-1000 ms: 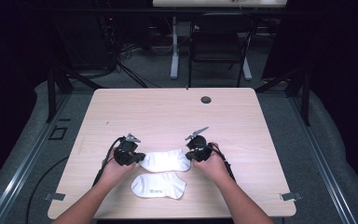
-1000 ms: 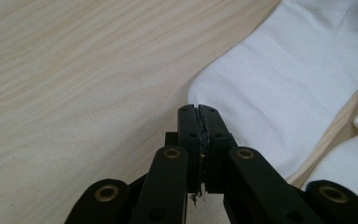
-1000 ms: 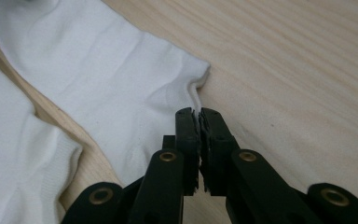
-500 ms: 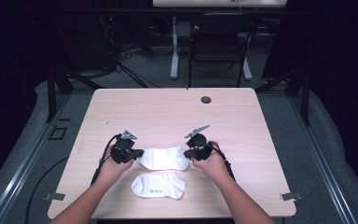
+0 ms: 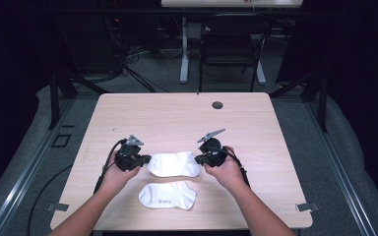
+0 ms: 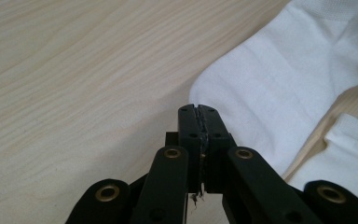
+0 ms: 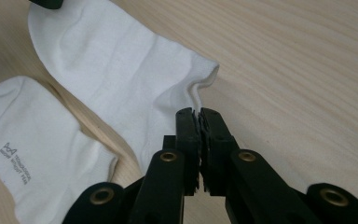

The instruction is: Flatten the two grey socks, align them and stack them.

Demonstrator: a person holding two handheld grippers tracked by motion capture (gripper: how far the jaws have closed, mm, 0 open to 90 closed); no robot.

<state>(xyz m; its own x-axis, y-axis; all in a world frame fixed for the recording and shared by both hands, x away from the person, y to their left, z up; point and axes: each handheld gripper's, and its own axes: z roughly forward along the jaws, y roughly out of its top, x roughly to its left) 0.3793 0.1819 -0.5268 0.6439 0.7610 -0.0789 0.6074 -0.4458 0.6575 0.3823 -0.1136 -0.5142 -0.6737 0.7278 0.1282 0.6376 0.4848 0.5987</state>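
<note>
- The light wood table (image 5: 177, 118) stands on grey floor (image 5: 325, 142) in a dark room; a chair (image 5: 231, 49) waits beyond.
- Two white socks (image 5: 173, 163) lie near its front edge.
- The left gripper (image 5: 145, 159) and right gripper (image 5: 197, 159) have jaws pressed together, empty, at the farther sock's ends.

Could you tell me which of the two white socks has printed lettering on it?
The nearer sock, closest to the person, carries small grey lettering. The farther sock, lying between the left gripper and right gripper, is plain white.

Two white socks (image 5: 173, 163) flat, apart
</note>
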